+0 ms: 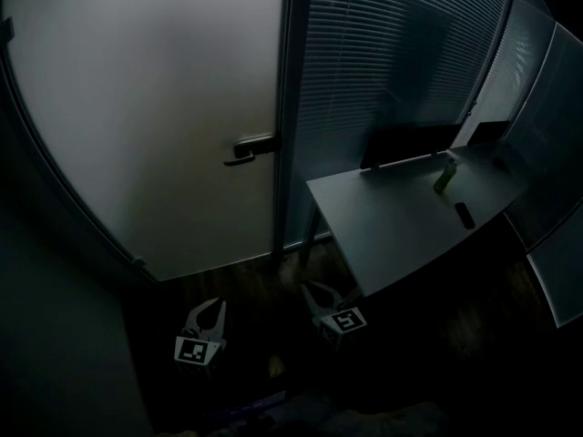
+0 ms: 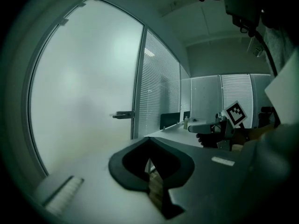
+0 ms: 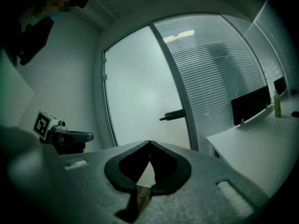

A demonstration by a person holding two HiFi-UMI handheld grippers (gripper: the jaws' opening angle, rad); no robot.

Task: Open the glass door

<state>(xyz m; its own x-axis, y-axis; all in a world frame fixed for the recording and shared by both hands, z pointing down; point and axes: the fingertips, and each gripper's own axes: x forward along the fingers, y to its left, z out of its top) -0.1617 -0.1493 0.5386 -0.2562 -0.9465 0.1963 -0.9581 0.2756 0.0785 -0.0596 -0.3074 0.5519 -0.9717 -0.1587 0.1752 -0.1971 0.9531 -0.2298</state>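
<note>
- We hold the left gripper [image 1: 216, 306] and the right gripper [image 1: 314, 291] low and near us, side by side. Each has its jaws pressed together on nothing, which we judge suits a push on a lever better than a grasp.
- The glass door [image 1: 155, 107] stands closed at the far left. Its handle [image 1: 250, 148] sits on the door's right edge, just beside the wall of blinds [image 1: 392, 62] and well apart from both grippers.
- The desk [image 1: 392, 217] fills the right side, so the way to the handle looks freest from the left.
- Only the head view shows both grippers over the floor at once, but it is too dark to show the jaw tips.
- The 2 gripper views show the tips meeting, and each also catches the other gripper's marker cube off to 1 side.
</note>
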